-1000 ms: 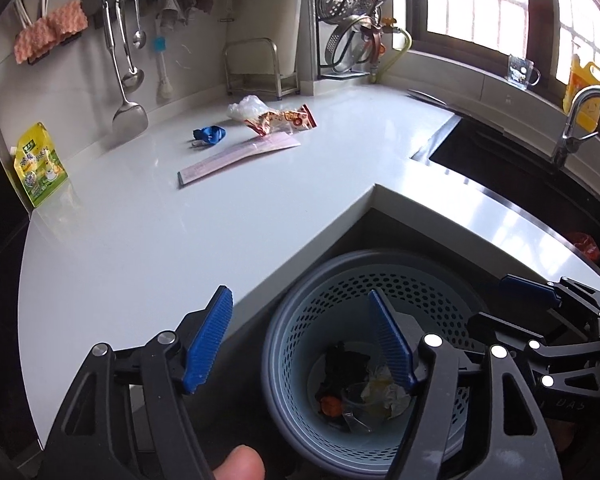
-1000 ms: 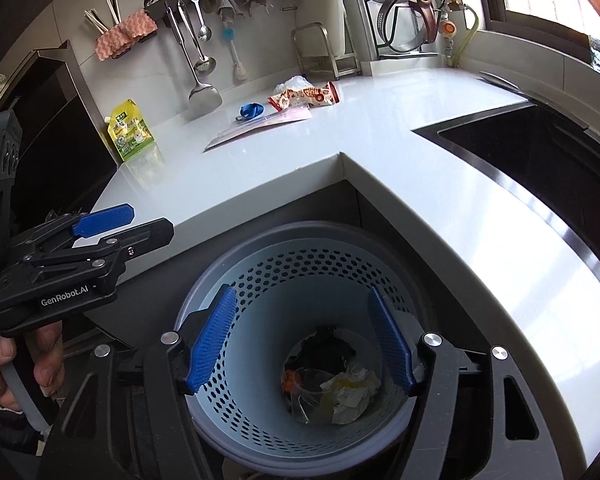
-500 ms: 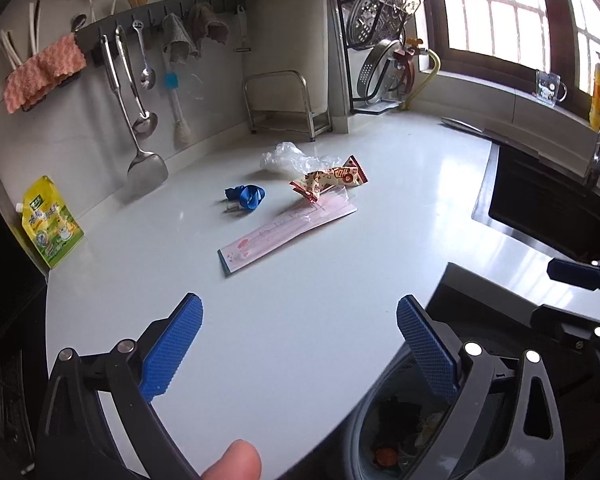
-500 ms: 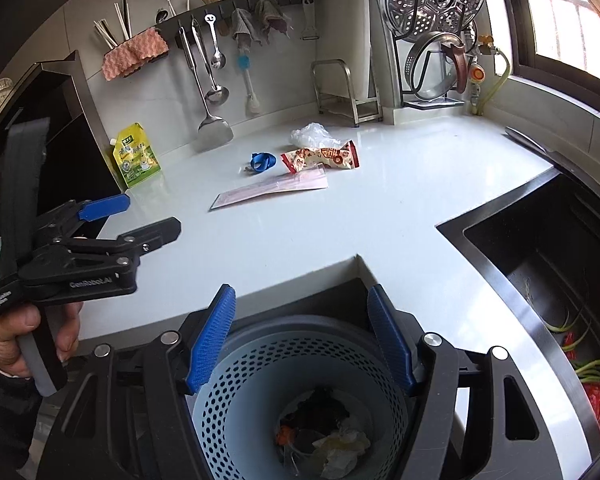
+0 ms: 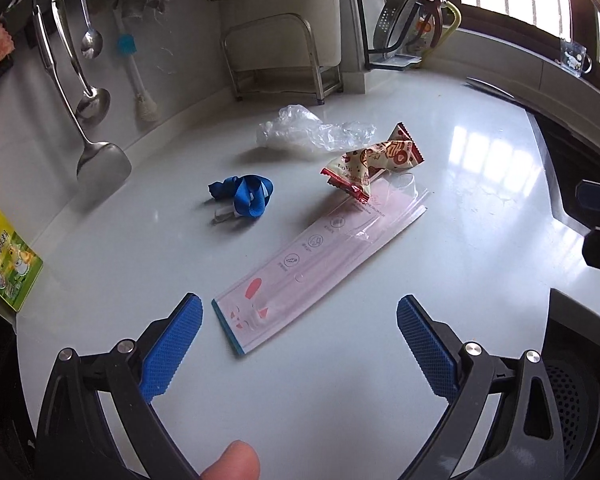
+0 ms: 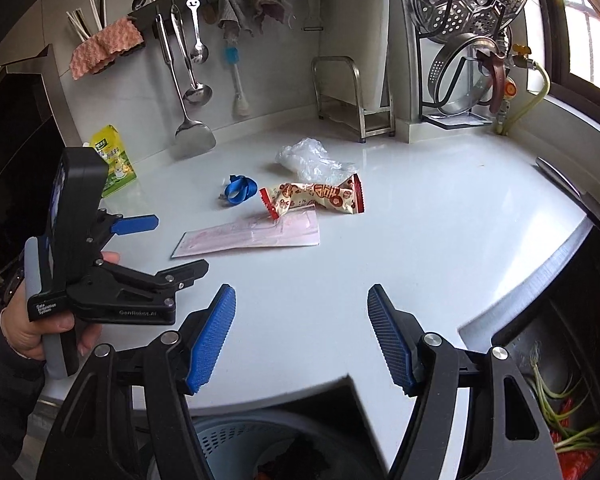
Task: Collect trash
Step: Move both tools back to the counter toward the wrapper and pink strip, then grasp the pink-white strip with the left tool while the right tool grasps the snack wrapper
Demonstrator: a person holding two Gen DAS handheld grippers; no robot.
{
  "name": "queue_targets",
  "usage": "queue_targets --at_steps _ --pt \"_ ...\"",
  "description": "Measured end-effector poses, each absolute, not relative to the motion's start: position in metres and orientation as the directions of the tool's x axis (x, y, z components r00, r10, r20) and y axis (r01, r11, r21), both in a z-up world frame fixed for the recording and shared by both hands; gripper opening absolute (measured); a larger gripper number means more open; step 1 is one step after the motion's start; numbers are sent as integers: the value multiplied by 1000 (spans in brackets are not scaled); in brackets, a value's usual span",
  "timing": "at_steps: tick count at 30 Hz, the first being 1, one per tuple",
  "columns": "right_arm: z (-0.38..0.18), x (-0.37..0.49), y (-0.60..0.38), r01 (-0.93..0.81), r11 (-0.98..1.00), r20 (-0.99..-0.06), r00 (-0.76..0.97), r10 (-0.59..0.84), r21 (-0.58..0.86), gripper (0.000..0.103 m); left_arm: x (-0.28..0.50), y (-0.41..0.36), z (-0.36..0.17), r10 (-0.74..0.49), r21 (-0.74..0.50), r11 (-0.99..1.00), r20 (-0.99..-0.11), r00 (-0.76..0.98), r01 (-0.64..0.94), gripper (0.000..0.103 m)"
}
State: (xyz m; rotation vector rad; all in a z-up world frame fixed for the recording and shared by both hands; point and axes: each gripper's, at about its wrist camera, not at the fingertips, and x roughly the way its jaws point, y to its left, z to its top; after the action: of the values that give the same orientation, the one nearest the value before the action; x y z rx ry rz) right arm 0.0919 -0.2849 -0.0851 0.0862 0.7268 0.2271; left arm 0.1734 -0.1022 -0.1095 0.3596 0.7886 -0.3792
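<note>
Trash lies on the white counter: a long pink wrapper (image 5: 316, 272), a red-and-cream snack wrapper (image 5: 374, 162), crumpled clear plastic (image 5: 300, 134) and a blue strap (image 5: 246, 196). They also show in the right wrist view: pink wrapper (image 6: 256, 236), snack wrapper (image 6: 316, 198), clear plastic (image 6: 308, 158), blue strap (image 6: 240, 190). My left gripper (image 5: 298, 340) is open and empty, just short of the pink wrapper's near end. My right gripper (image 6: 300, 336) is open and empty over the counter's front edge. The grey-blue perforated bin (image 6: 224, 440) sits below it.
A yellow-green pouch (image 5: 6, 264) leans at the counter's left. Ladles and a spatula (image 5: 100, 164) hang on the back wall beside a metal rack (image 5: 280, 60). The dark sink (image 6: 572, 380), with green stalks in it, lies to the right.
Both grippers have risen from over the bin and moved forward over the counter. The left one has come close to the pink wrapper. Both stay open.
</note>
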Motion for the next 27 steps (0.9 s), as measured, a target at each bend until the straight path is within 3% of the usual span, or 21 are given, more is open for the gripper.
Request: queue_targets --at_steps 12,20,22,24,27 --pt "-94 179 -276 -235 960 -668 691 275 152 66 211 -106 -132 -220 168 832 -775 592 529 96" --pt "-104 212 -274 -241 952 -671 676 305 191 66 229 -110 -137 -348 59 760 -805 481 648 96" --pt "-107 216 -275 -231 952 -667 679 307 202 66 230 -113 -136 -370 45 742 -804 465 669 90" --pt "-110 218 -276 -227 951 -666 679 308 209 66 229 -114 -132 -400 27 725 -797 453 688 61" --pt "-114 223 -276 -229 950 -671 673 312 212 66 225 -118 -131 -394 51 715 -795 462 697 52"
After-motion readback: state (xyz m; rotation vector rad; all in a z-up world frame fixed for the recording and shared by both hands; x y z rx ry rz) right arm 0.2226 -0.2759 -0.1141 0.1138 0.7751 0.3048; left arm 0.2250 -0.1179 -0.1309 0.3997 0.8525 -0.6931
